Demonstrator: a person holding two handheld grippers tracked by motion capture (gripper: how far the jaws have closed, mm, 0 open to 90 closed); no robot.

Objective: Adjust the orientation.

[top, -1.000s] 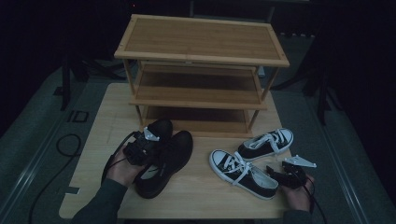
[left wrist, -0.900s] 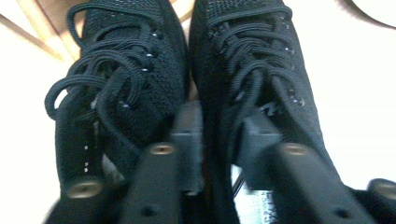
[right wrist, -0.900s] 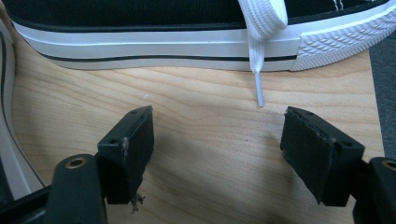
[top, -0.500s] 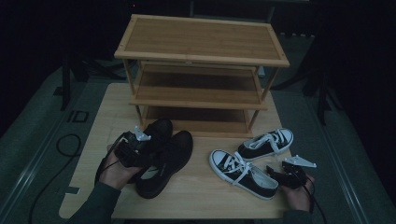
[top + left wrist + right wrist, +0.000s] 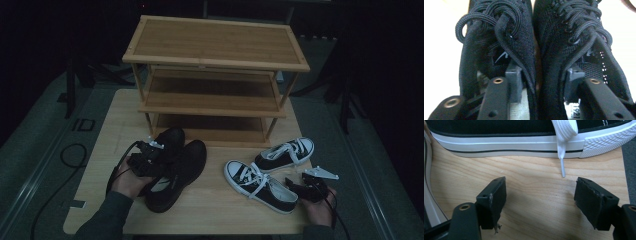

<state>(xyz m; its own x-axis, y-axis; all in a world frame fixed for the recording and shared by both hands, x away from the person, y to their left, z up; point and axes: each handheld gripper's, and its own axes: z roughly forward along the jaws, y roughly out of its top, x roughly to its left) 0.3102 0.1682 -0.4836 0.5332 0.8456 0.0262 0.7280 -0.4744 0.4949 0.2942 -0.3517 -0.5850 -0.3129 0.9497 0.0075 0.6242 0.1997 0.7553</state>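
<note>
Left gripper (image 5: 539, 87) down among the black shoes (image 5: 175, 170), jaws just closing, one in each collar around the two inner walls, right gripper (image 5: 541, 202) wide open, empty beside the sneakers (image 5: 270, 175), rack (image 5: 215, 80) bare, all four pending.

Black shoes (image 5: 175, 170), black-and-white sneakers (image 5: 267, 175)

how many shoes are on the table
4: two black shoes side by side at front left by the left tool, two black-and-white sneakers at front right. The shelves look bare.
</note>
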